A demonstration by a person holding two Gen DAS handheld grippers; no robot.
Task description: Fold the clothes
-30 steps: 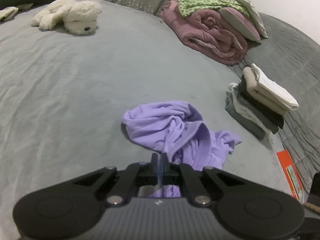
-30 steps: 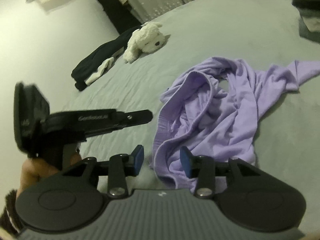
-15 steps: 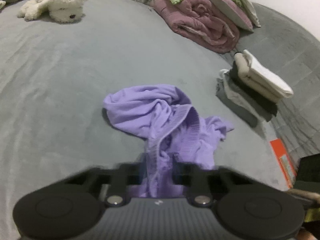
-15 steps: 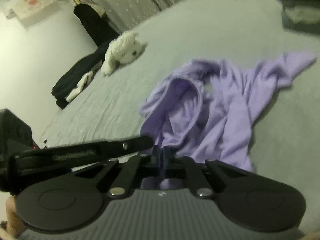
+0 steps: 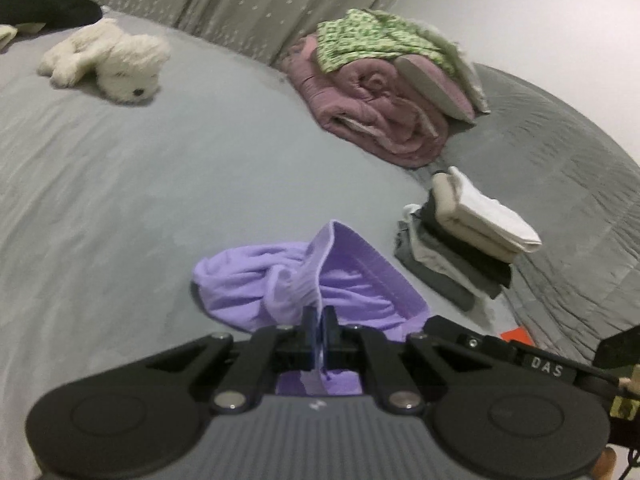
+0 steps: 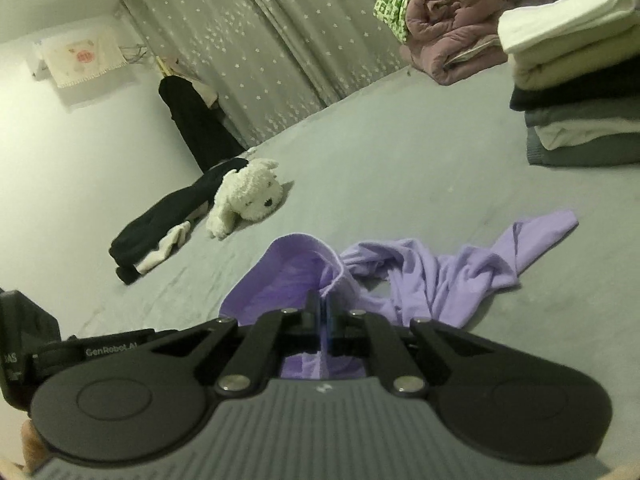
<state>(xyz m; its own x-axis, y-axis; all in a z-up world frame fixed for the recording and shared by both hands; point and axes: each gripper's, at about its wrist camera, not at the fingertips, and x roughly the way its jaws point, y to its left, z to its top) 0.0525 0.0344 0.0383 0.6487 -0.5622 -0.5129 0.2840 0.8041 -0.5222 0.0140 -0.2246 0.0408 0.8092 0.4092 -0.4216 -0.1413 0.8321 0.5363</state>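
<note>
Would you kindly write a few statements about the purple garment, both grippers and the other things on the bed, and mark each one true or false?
1. The left gripper is shut on the purple garment. True.
2. The right gripper hangs open above the garment. False: it is shut on a ribbed edge of the garment.
3. The whole garment is off the bed. False: only the pinched edge is raised; the rest lies crumpled on the grey cover.
4. A white plush dog lies on the bed beyond the garment. True.
5. The stack of folded clothes has a purple piece on top. False: its top piece is white.
</note>
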